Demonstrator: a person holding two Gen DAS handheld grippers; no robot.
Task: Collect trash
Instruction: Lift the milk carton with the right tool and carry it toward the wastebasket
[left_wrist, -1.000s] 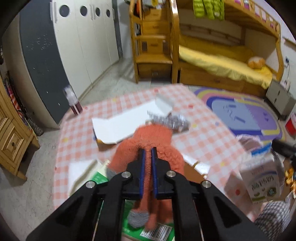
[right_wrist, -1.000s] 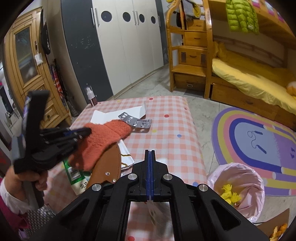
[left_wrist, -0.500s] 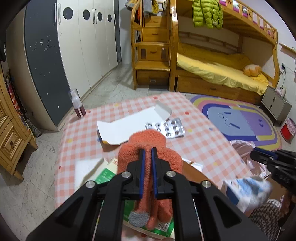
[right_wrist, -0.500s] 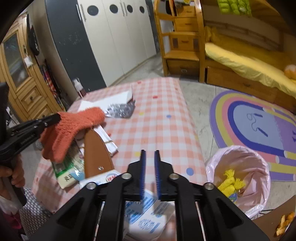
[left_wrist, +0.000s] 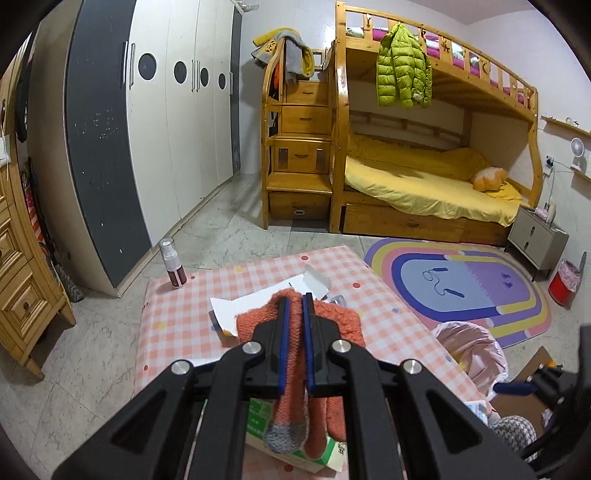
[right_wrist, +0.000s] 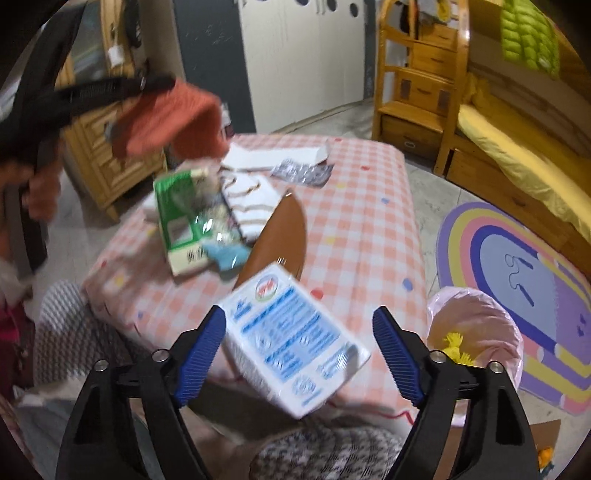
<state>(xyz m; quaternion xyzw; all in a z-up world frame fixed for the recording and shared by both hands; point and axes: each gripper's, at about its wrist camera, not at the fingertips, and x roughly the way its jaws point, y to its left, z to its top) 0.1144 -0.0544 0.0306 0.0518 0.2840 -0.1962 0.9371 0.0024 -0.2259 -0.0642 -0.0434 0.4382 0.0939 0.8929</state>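
Note:
My left gripper (left_wrist: 293, 299) is shut on an orange knitted glove (left_wrist: 332, 325), whose grey fingertips dangle above the pink checked table (left_wrist: 177, 314). In the right wrist view that glove (right_wrist: 173, 114) hangs blurred at the upper left. My right gripper (right_wrist: 299, 317) has its jaws opening wide. A white and blue carton (right_wrist: 291, 339) lies tilted between them, with the right pad well clear of it. A pink-lined bin (right_wrist: 476, 325) with yellow scraps stands on the floor just right of the table, also in the left wrist view as the bin (left_wrist: 469, 339).
The table holds a green packet (right_wrist: 177, 218), a brown leather case (right_wrist: 280, 232), a blister pack (right_wrist: 303, 171), a flat white box (right_wrist: 277, 155) and a spray bottle (left_wrist: 173, 264). A rainbow rug (left_wrist: 461, 288), bunk bed (left_wrist: 424, 184) and wardrobe (left_wrist: 110, 147) surround it.
The right jaws went from shut to wide open, and the carton now lies loose between them, near the bin. The left gripper rose, lifting the orange glove off the table.

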